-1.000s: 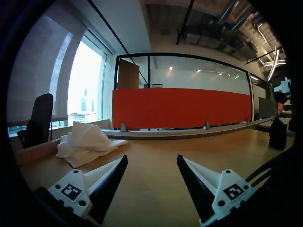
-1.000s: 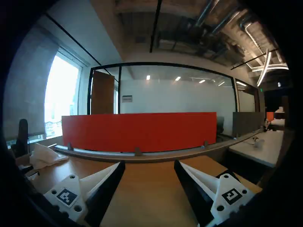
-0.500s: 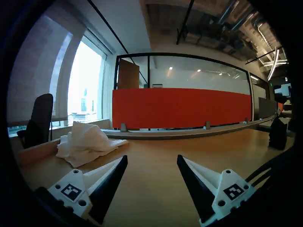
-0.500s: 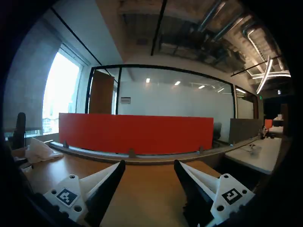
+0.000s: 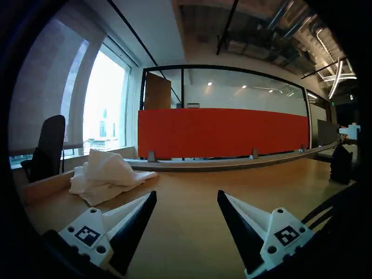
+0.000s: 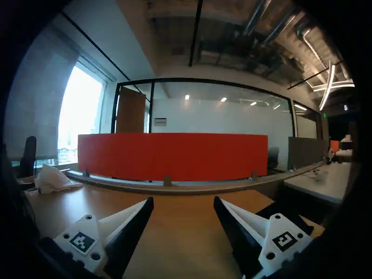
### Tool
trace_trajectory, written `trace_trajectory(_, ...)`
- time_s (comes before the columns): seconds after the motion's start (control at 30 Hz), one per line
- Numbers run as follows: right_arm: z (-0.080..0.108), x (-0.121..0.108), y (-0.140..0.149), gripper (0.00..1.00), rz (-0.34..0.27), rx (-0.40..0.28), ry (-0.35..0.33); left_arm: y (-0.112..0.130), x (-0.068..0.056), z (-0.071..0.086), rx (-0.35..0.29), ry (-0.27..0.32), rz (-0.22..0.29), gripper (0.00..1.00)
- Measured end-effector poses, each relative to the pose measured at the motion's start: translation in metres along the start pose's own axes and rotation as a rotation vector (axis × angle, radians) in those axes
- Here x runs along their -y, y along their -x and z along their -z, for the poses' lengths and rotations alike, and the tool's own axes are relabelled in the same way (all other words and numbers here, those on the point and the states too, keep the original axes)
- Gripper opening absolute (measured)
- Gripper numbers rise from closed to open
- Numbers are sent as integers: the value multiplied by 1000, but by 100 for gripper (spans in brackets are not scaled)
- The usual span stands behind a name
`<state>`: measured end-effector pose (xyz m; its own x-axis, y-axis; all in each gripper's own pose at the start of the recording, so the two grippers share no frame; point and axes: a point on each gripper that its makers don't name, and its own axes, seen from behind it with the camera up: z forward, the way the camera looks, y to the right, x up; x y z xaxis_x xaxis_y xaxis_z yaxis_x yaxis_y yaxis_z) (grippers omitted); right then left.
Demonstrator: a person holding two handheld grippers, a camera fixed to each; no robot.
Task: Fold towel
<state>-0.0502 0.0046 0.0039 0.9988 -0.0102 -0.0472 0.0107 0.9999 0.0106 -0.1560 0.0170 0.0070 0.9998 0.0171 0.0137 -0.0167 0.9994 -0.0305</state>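
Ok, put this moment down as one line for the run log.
stage: before first grasp | towel: crumpled heap on wooden desk, untouched | left gripper: open, empty | right gripper: open, empty

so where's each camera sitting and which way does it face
Left gripper view: rides the left gripper, low over the desk, facing the red screen; its open fingers show at the bottom, towel ahead on its left.
Right gripper view: rides the right gripper, low over the desk, facing the screen; open fingers at the bottom, towel far to its left.
Shared: desk, screen, towel, window.
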Motion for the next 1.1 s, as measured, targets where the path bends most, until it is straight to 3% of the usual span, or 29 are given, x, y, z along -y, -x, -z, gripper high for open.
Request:
trace_trajectory(0.23,-2,-9,43,100,-6,19,9,0,0,0,0,0,0,97)
trace_trajectory(0.5,-6,-13,72,100,-13,35,18,0,0,0,0,0,0,97)
trace_trajectory(1.1,-11,-6,90,100,-4,42,-3,1,0,0,0,0,0,97)
